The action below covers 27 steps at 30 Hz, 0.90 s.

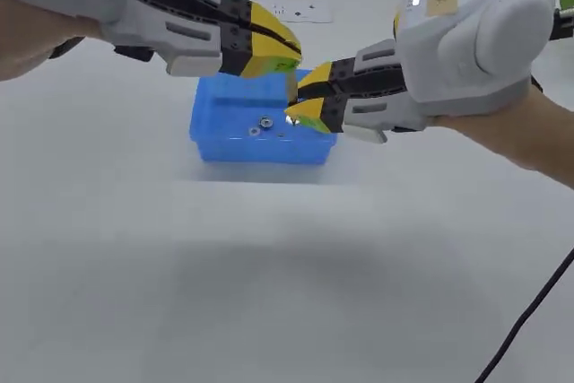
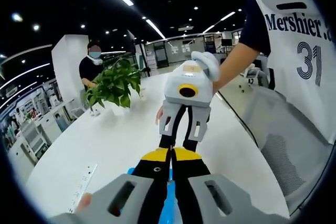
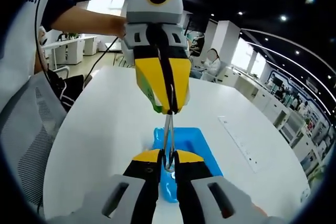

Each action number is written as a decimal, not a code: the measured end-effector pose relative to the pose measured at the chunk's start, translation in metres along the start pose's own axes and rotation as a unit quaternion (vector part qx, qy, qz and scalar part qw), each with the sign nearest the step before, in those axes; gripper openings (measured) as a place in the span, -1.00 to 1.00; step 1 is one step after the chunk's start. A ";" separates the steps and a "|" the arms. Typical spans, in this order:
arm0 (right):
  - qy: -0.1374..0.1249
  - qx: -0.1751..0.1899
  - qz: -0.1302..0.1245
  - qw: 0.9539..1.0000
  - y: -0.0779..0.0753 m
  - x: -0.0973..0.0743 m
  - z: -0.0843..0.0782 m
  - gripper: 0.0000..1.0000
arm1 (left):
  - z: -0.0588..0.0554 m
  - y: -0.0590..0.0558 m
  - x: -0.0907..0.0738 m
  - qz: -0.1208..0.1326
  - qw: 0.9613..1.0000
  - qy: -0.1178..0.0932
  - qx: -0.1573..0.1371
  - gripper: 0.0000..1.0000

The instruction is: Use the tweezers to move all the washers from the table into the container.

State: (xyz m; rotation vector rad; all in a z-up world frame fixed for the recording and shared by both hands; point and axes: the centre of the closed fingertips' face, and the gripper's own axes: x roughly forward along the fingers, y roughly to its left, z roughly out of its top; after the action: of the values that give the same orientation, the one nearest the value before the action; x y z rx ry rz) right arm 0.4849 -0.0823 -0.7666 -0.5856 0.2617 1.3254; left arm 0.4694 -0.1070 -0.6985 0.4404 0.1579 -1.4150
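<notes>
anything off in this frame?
Nothing spilled or damaged. One oddity: the tweezers are pinched at both ends, by the left gripper and right gripper, above the blue container. The washers lie inside it.

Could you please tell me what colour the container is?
Blue; the container shows best in the head view.

Metal tweezers (image 3: pixel 168 129) and washers (image 1: pixel 265 121) gleam; the plastic container (image 1: pixel 215 145) is glossy, the table (image 1: pixel 269 266) matt.
</notes>
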 end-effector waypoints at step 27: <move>0.022 0.039 0.038 0.998 -0.029 0.055 -0.052 -0.78 | -0.065 0.039 0.018 0.007 0.999 0.028 -0.046 -0.90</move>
State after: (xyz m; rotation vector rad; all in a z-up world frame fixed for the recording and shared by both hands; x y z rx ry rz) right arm 0.5340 -0.0679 -0.8298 -0.5433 0.3734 1.3709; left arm 0.5202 -0.0946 -0.7565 0.4052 0.2646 -1.3768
